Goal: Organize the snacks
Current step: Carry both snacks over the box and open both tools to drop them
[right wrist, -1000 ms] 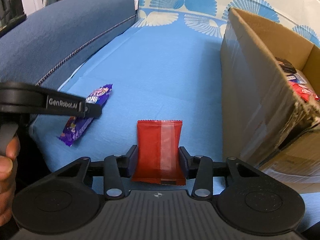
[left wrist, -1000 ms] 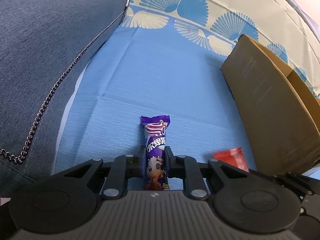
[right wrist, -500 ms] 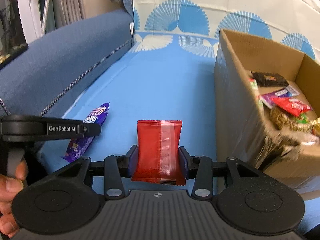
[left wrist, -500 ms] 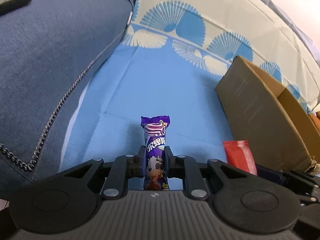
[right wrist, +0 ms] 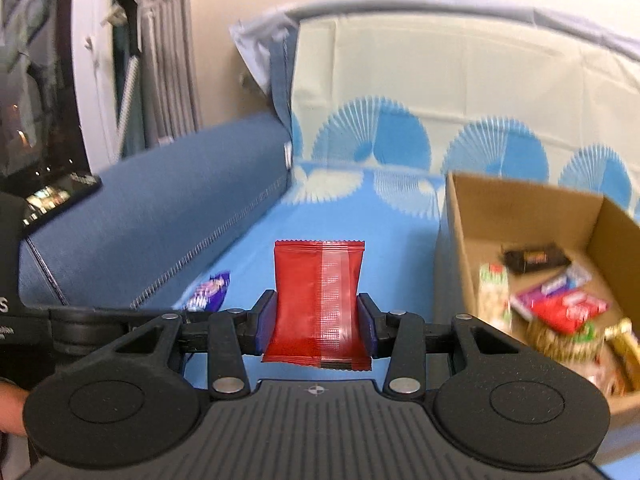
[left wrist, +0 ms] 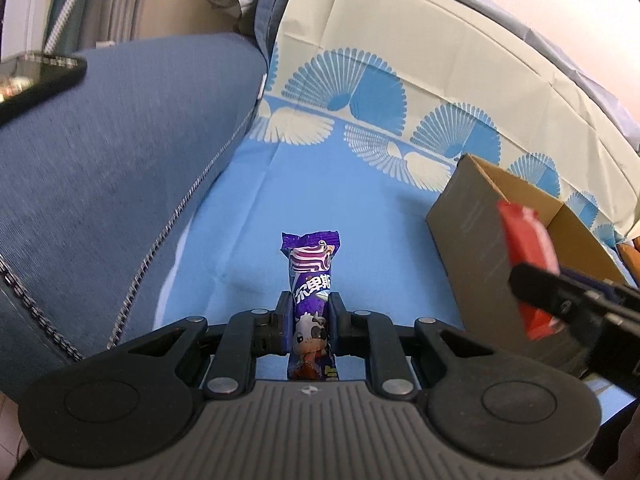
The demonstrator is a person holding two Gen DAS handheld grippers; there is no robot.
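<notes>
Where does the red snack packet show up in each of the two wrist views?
Left wrist: red packet at the right edge, held in the right hand-held gripper, in front of the cardboard box.
Right wrist: red packet at centre, clamped upright between its fingers.
Shared landmark: the cardboard box, right of centre in both views.

Blue sofa (left wrist: pixel 100 168); grey curtains (right wrist: pixel 168 60)
</notes>
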